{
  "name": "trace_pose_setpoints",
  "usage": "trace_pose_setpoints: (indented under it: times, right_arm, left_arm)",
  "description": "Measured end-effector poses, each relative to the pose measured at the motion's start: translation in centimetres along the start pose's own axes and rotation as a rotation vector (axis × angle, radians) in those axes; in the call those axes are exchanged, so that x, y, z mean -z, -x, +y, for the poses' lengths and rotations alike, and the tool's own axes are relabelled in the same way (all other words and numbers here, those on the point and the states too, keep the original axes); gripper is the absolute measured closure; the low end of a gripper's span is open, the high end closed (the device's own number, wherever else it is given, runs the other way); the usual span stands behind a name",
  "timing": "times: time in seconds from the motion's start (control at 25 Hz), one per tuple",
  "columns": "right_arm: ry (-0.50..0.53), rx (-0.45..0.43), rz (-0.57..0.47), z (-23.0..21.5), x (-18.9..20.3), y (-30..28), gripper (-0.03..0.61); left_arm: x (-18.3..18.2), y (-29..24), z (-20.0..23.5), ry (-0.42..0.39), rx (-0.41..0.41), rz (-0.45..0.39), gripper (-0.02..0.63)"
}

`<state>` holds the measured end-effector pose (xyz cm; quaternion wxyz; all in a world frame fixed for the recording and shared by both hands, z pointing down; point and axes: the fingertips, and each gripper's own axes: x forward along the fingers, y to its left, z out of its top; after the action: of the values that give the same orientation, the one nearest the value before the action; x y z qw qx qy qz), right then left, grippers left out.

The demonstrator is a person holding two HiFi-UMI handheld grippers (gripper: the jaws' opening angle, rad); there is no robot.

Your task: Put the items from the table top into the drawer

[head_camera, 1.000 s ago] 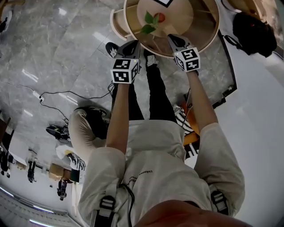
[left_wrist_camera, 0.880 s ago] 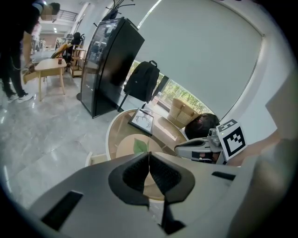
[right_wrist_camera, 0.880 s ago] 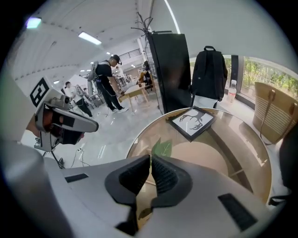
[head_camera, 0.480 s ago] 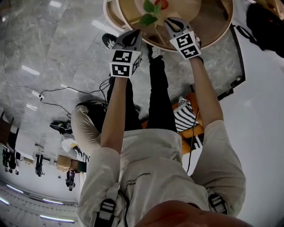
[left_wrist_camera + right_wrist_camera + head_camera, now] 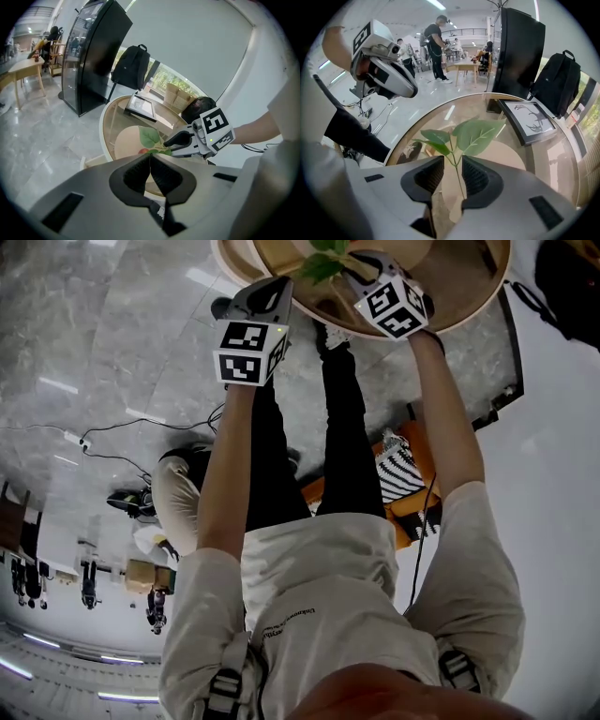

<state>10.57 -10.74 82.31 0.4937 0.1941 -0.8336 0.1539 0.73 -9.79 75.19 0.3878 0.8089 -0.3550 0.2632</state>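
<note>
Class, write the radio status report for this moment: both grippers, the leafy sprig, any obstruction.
Left gripper shut, empty. Right gripper jaws just opening, apart around the sprig stem, not pinching. Sprig over the table; no obstruction seen.

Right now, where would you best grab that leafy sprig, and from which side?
By its thin bare stem, below the leaves, which would crumple. Come from the stem end, jaws either side; the right tool, whose jaws have just been opening, straddles it.
</note>
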Motion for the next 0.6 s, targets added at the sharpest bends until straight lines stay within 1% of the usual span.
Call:
trace_pose_setpoints:
  times: [0.16, 0.32, 0.48, 0.6]
  right_arm:
    - [-0.017, 0.008, 0.009, 0.3, -0.7, -1.1, 0.465]
    - [-0.034, 0.040, -0.005, 1.1, -2.1, -1.3, 0.502]
    - [-0.058, 0.061, -0.029, 2.5, -4.7, -1.6, 0.514]
    - [-0.100, 0.072, -0.060, 3.3, -7.3, -2.1, 0.517]
  left_arm:
    - [0.2, 0.7, 1.8, 0.016, -0.003, -0.012, 0.592]
    - [0.4, 2.3, 3.9, 0.033, -0.014, -0.023, 0.592]
    - [0.8, 4.4, 6.8, 0.059, -0.036, -0.038, 0.592]
    - [1.2, 5.7, 9.2, 0.083, -0.060, -0.054, 0.592]
